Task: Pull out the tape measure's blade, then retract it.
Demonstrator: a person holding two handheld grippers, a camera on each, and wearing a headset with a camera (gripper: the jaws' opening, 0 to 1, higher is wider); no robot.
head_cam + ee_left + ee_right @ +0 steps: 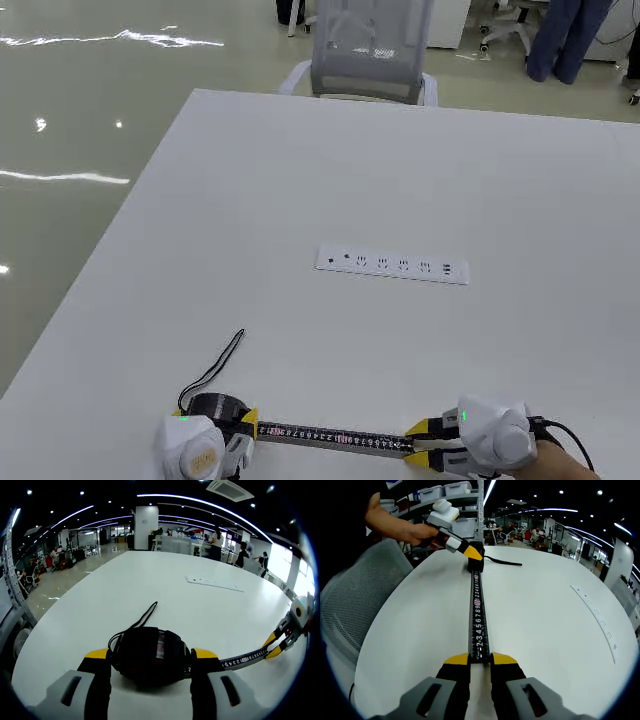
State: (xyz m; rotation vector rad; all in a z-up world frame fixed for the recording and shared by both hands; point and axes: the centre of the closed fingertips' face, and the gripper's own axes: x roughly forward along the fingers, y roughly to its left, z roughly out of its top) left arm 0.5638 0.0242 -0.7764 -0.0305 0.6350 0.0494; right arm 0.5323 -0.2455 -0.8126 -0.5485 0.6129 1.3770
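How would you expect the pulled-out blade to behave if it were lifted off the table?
The blade runs straight between case and right gripper, so it is probably springy-stiff, yet unsupported it may buckle. Thin and narrow, it is likely light; released, it would probably snap back.

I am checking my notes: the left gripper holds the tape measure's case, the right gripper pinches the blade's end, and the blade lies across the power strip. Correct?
Only the last part is wrong: in the head view the blade lies on bare table, apart from the power strip. The rest holds.
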